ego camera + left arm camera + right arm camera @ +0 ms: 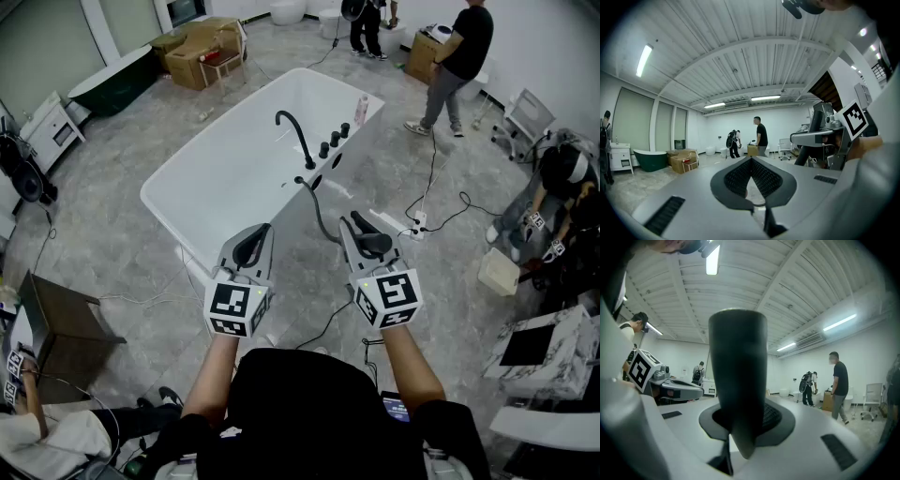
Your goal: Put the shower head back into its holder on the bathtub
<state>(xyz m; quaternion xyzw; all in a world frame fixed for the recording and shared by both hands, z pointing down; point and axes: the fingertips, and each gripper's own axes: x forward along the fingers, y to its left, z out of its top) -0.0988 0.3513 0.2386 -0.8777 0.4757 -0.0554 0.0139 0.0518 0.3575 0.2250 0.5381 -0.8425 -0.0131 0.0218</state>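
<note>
**A:** so where was the shower head [373, 244] at that point, back on the tub or not?

**B:** nope, not in its holder. The right gripper [362, 232] had it, jaws clamped on the black handle. In the right gripper view the handle [738, 380] stood up right between the pads and filled the middle of the shot. Its dark hose [320, 212] ran from the gripper toward 11 o'clock, up to the rim of the bathtub [187, 183].

**A:** and the other hand?

**B:** the left gripper [253, 234] was empty, jaws pressed together with nothing between them. You could see the two pads meeting in the left gripper view [751, 161]. Both grippers were held out level, side by side, the left one at 9 o'clock of the right.

**A:** how far off was the tub?

**B:** white tub sat at 12 o'clock of the grippers in the head view, near but apart from both. Black curved faucet [298, 138] was on the near rim, with a row of black knobs [335, 139] at its 3 o'clock. Couldn't pick out the holder for sure though.

**A:** anyone else around?

**B:** a person in black [459, 52] was standing at about 1 o'clock past the tub, and cardboard boxes [197, 52] sat at 11 o'clock.
</note>
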